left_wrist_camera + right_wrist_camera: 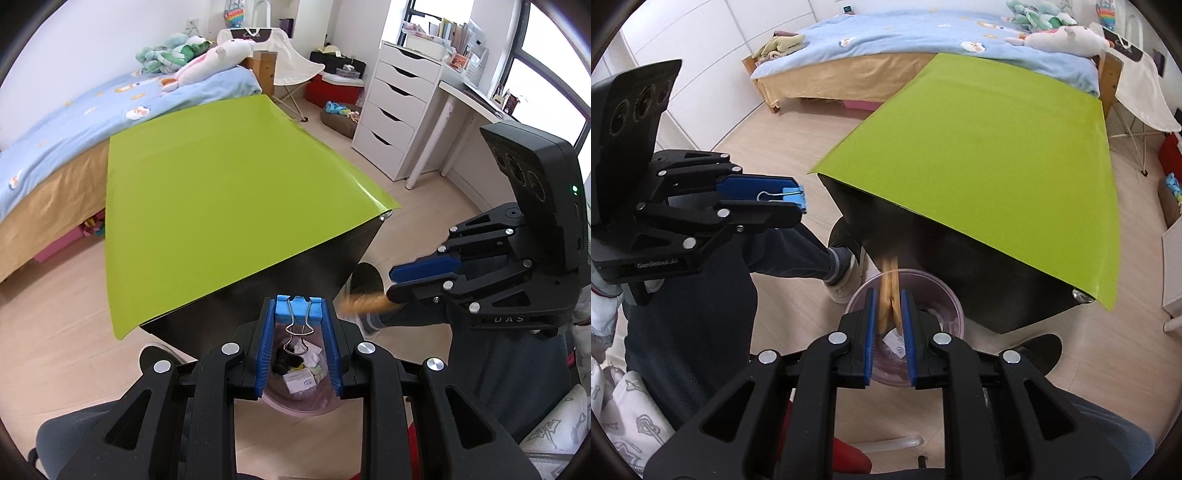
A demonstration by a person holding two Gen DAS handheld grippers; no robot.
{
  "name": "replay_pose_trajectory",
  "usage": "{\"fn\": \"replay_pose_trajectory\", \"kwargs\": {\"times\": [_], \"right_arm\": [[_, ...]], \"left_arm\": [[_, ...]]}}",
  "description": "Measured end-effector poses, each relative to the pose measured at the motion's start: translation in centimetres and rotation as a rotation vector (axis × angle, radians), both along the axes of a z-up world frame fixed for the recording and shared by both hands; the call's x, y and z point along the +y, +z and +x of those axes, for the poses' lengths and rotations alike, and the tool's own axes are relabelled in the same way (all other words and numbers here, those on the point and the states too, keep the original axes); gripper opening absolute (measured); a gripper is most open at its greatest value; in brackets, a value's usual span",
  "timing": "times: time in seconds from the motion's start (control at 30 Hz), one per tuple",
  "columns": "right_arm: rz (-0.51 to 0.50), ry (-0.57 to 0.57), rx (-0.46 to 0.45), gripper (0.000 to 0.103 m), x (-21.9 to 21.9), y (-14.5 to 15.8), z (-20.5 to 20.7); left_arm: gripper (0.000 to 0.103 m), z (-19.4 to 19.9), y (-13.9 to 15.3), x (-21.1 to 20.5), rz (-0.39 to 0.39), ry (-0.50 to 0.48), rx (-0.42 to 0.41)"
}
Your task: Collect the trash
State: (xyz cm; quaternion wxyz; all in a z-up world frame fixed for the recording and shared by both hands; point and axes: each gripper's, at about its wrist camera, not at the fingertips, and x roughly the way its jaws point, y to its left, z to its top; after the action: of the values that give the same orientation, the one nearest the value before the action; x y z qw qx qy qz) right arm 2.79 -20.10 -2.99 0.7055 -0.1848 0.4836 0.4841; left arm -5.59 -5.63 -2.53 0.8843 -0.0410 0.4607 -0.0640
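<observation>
Blue pads of the left gripper [298, 314] pinch a light-blue binder clip [297, 309] at its body; wire handles hang back between the fingers. Seen through the gap below: a clear bin with a pinkish liner [303, 400], holding a dark scrap, crumpled tissue and a small white printed box.

Right gripper [889, 312]: jaws spread, pads not pressing. A tan, motion-blurred piece [888, 295] sits between them, smeared vertically, directly above the bin [945, 295]. Cannot tell what the piece is. In the left wrist view the same blur [364, 302] shows as an orange-brown streak just off the right gripper's [391, 282] fingertips.

Bin stands on light wood floor [783, 122], just beside a black-sided table with a lime-green top [990, 155]. Green top carries nothing visible. A person's dark trouser leg and grey shoe [846, 262] are next to the bin.

Background: bed with blue cover [66, 122] and plush toys [214, 59], white drawer unit [395, 107], white desk [469, 96] by the window.
</observation>
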Motion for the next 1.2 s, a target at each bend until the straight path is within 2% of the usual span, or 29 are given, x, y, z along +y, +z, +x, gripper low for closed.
{"fn": "replay_pose_trajectory", "kwargs": {"times": [0.07,0.13,0.17,0.43,0.47,0.5,0.57,0.67,0.77,1.2], "right_arm": [[0.014,-0.023,-0.013,0.079,-0.2,0.3,0.1],[0.026,-0.049,-0.008,0.084,-0.6,0.5,0.5],[0.031,-0.070,-0.011,0.093,-0.9,0.7,0.7],[0.037,-0.166,-0.038,0.097,-2.9,1.8,1.7],[0.042,-0.177,-0.039,0.097,-3.2,1.9,1.8],[0.045,-0.182,-0.036,0.097,-3.3,1.9,2.0],[0.050,-0.195,-0.029,0.098,-3.7,1.9,2.1],[0.055,-0.201,-0.024,0.099,-4.0,2.0,2.1],[0.056,-0.201,-0.023,0.100,-4.1,2.0,2.0],[0.031,-0.226,-0.033,0.100,-3.4,1.5,2.4]], "left_arm": [[0.025,-0.2,-0.1,-0.2,-0.001,-0.005,0.000],[0.025,0.0,-0.2,-0.4,-0.003,-0.012,0.003],[0.025,0.0,-0.2,-0.5,-0.004,-0.015,0.005],[0.027,0.5,-0.8,-1.7,-0.015,-0.061,0.027],[0.031,0.6,-0.9,-1.8,-0.018,-0.065,0.031],[0.048,0.7,-1.0,-1.9,-0.022,-0.068,0.034],[0.070,0.7,-1.1,-2.0,-0.031,-0.069,0.030],[0.086,0.8,-1.4,-1.9,-0.037,-0.058,0.034],[0.096,0.9,-1.4,-1.7,-0.039,-0.036,0.032],[0.097,1.3,-1.7,-0.4,-0.033,0.042,0.045]]}}
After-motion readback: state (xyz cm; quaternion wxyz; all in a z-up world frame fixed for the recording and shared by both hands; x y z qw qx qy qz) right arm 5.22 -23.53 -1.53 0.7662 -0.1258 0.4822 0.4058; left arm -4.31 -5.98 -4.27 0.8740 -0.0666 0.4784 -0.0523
